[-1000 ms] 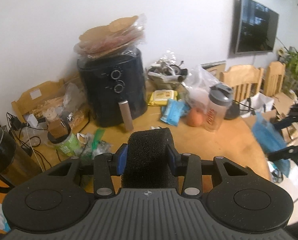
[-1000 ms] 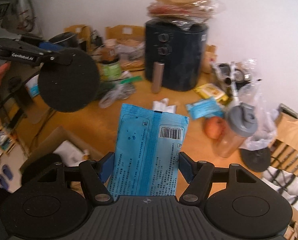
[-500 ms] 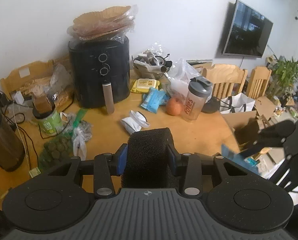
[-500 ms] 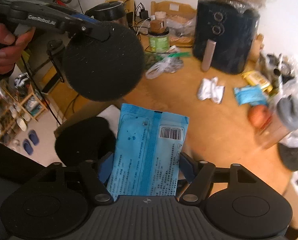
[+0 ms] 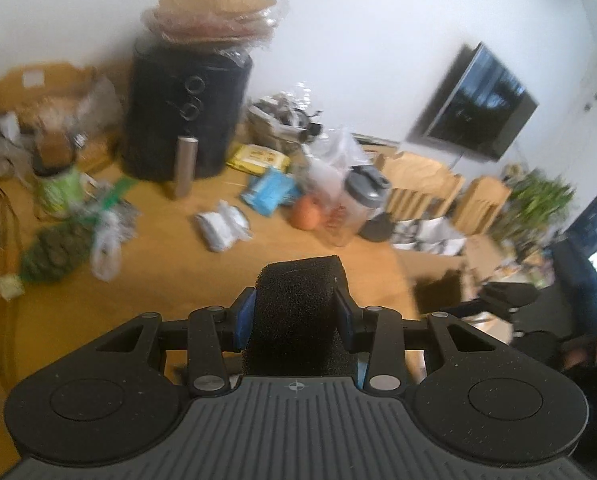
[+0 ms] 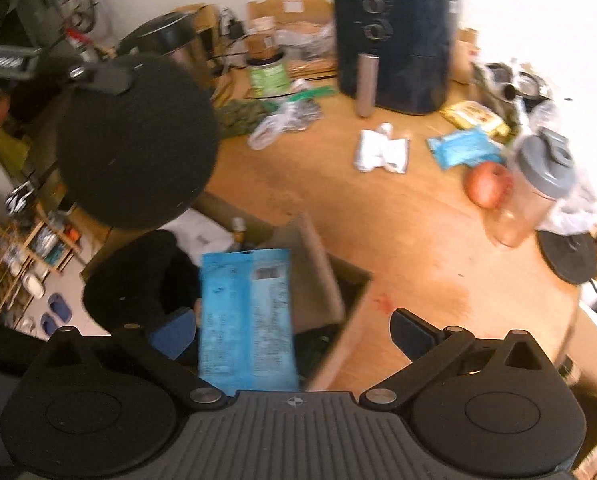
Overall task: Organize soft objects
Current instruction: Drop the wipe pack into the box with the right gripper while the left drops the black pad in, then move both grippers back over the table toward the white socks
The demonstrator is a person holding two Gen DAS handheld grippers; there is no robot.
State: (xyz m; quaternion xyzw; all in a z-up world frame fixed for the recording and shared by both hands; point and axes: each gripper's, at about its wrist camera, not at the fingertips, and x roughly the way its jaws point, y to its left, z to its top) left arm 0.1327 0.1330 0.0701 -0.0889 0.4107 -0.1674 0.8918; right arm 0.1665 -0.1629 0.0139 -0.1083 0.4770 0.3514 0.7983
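My left gripper [image 5: 297,318] is shut on a black foam sponge [image 5: 300,280], held over the near edge of the wooden table [image 5: 170,280]. From the right wrist view the sponge [image 6: 134,140] is a round disc at upper left. My right gripper [image 6: 292,330] hangs over an open cardboard box [image 6: 350,304] beside the table, and its jaws are opening wide. A blue packet [image 6: 246,320] lies loose between them, close to the left finger [image 6: 174,334] and far from the right one, blurred, above the box.
On the table lie a white packet [image 6: 382,152], a blue wipes pack [image 6: 462,148] and a yellow pack [image 6: 474,118]. A black air fryer [image 6: 394,40], a shaker bottle [image 6: 534,188] and a round fruit [image 6: 488,182] stand nearby. A black soft object [image 6: 138,280] lies left of the box.
The right jaws have spread wide and let go of the blue packet, which has slipped lower over the box. The right gripper has sunk. The left gripper has rolled and shifted, sponge still held.
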